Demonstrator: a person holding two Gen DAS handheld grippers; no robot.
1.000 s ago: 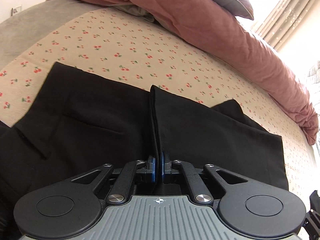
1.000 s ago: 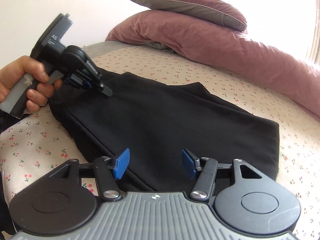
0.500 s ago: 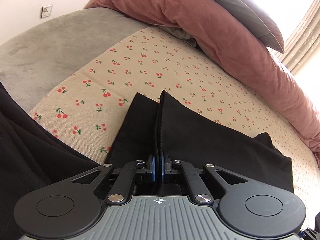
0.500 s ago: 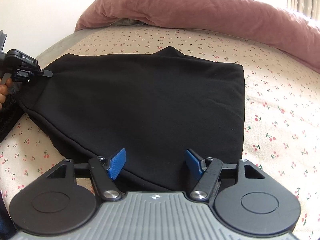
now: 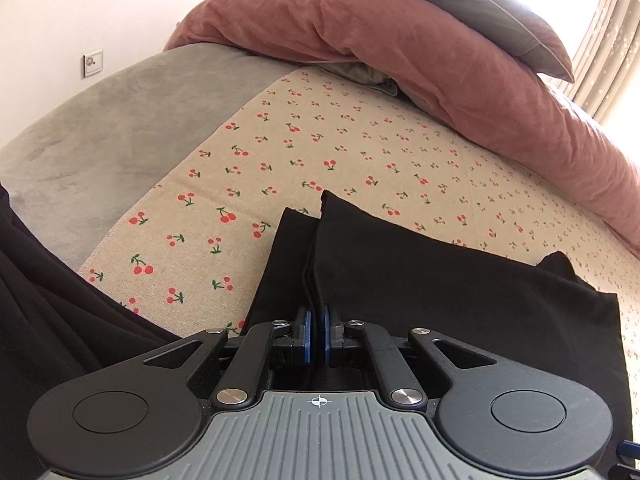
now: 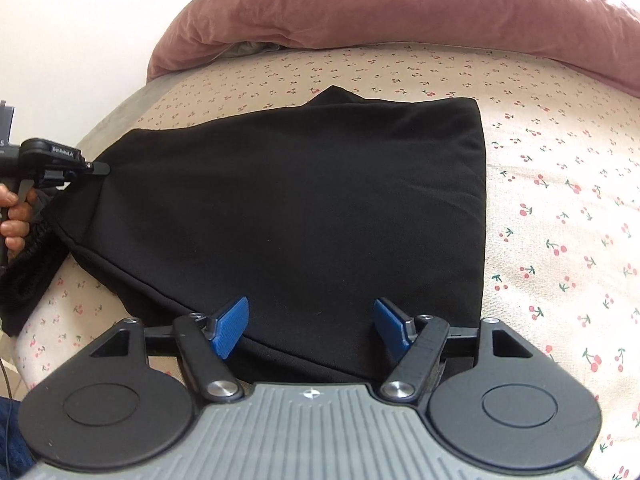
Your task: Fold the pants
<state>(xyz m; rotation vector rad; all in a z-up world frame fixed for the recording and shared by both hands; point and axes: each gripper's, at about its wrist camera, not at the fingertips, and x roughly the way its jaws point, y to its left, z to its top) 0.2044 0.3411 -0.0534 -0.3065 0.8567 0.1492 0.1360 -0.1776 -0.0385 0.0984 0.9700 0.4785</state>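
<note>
The black pants (image 6: 304,208) lie folded on the cherry-print bed sheet (image 6: 560,216). My left gripper (image 5: 316,336) is shut on a doubled edge of the pants (image 5: 440,288) and holds it a little above the sheet. It also shows in the right wrist view (image 6: 100,168), at the left corner of the fold, with a hand around its handle. My right gripper (image 6: 310,328) is open, its blue pads above the near edge of the pants, holding nothing.
A dusty-pink duvet (image 5: 400,40) and a grey pillow (image 5: 500,8) lie along the far side of the bed. A grey blanket (image 5: 100,128) covers the left part. Curtains (image 5: 608,40) hang at the far right. More black fabric (image 5: 48,312) hangs at the left.
My left gripper has pulled the pants edge leftward and turned, so more sheet and grey blanket show. The right gripper has drawn back and risen, staying open; the fold lies flatter.
</note>
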